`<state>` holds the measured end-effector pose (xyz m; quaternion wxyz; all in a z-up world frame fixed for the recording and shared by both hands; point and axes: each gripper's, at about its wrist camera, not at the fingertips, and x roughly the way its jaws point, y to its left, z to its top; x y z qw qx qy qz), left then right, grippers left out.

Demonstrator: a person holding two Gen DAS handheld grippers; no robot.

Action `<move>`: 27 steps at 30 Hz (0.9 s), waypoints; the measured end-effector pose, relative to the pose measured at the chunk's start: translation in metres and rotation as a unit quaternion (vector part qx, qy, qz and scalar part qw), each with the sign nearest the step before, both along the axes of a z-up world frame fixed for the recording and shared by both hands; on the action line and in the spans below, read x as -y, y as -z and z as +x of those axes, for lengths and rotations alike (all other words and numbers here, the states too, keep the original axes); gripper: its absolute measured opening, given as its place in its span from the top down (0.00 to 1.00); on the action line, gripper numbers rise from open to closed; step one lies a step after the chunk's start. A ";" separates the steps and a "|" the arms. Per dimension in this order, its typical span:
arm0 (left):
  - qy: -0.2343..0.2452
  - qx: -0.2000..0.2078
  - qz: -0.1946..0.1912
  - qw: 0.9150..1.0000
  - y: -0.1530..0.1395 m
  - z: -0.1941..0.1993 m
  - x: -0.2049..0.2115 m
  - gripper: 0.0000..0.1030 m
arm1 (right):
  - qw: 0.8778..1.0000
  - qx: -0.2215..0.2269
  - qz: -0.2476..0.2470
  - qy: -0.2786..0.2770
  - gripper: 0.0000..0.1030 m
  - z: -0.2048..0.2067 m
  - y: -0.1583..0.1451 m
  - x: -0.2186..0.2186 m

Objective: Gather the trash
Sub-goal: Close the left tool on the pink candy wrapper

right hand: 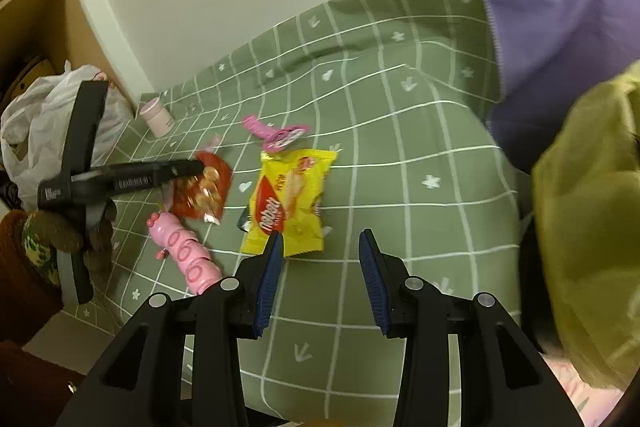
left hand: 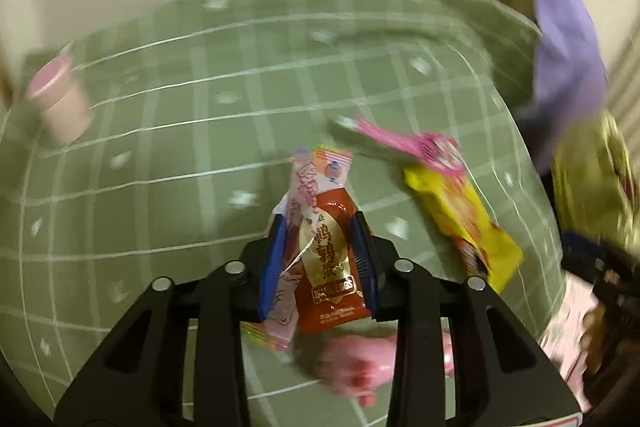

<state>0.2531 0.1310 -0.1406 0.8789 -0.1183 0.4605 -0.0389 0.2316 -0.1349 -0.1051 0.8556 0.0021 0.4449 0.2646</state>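
Left gripper (left hand: 320,223) clamped on red quail-egg packet (left hand: 332,267); pink-white wrapper (left hand: 316,175) pinched alongside. Right gripper (right hand: 320,239) held half open, empty, just short of yellow snack packet (right hand: 288,195) lying on green checked cloth (right hand: 400,187). Pink wrapper (right hand: 276,133) seen beyond, pink cup (right hand: 156,117) farthest.

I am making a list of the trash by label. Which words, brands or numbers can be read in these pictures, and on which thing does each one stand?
"QUAIL EGGS": on the red wrapper, between the fingers of the left tool.
Large Chinese characters above that: present, too blurred for me to quote.
White brand word on the yellow wrapper: upside down, not sure.
Small white print on the left tool's body: too small.
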 end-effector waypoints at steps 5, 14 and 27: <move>-0.049 0.018 -0.043 0.998 -0.009 -0.018 -0.037 0.52 | 0.999 0.007 -0.007 -0.043 0.62 0.021 -0.002 -0.026; -0.044 0.035 -0.007 0.998 -0.020 -0.061 -0.053 0.50 | 0.995 -0.010 -0.036 -0.088 0.51 0.108 0.020 -0.083; -0.003 0.003 -0.009 1.000 0.000 -0.059 -0.051 0.44 | 0.995 0.005 -0.063 -0.071 0.60 0.122 0.035 -0.098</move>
